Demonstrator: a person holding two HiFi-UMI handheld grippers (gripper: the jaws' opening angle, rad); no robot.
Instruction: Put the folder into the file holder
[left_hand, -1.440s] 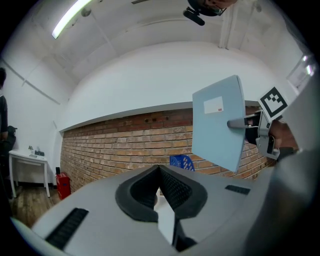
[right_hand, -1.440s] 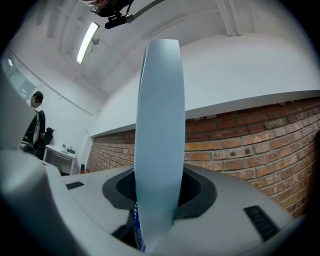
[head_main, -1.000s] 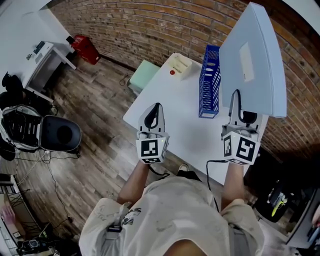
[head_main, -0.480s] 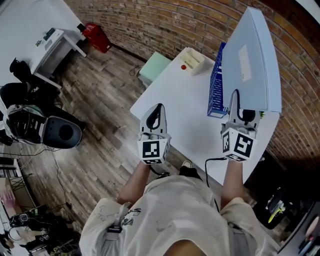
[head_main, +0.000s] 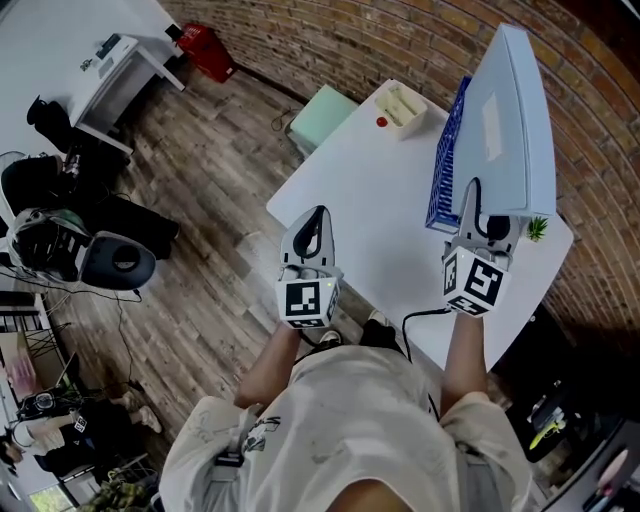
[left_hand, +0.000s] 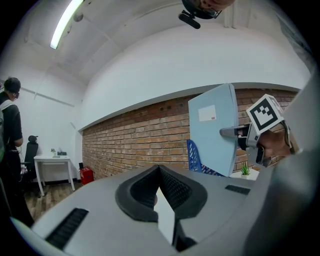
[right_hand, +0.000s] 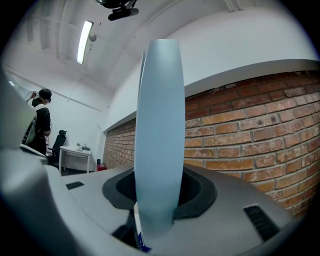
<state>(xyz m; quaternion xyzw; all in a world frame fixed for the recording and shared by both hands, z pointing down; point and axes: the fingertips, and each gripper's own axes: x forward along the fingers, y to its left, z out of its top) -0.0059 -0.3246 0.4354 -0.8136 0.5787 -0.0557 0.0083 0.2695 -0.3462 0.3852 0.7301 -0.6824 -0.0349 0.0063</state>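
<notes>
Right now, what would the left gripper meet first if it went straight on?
Probably nothing near: the left gripper points over the table, left of the folder and holder, so likely the brick wall, though depth is unclear.

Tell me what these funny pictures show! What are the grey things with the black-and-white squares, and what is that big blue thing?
A person holds two hand tools called grippers. One picture comes from a camera on the person's head, looking down. The other two come from cameras riding on each gripper. The right gripper pinches a pale blue folder, held upright. The left gripper holds nothing, and its fingers are together. On the white table stand a blue file holder, a small box and a tiny plant.
</notes>
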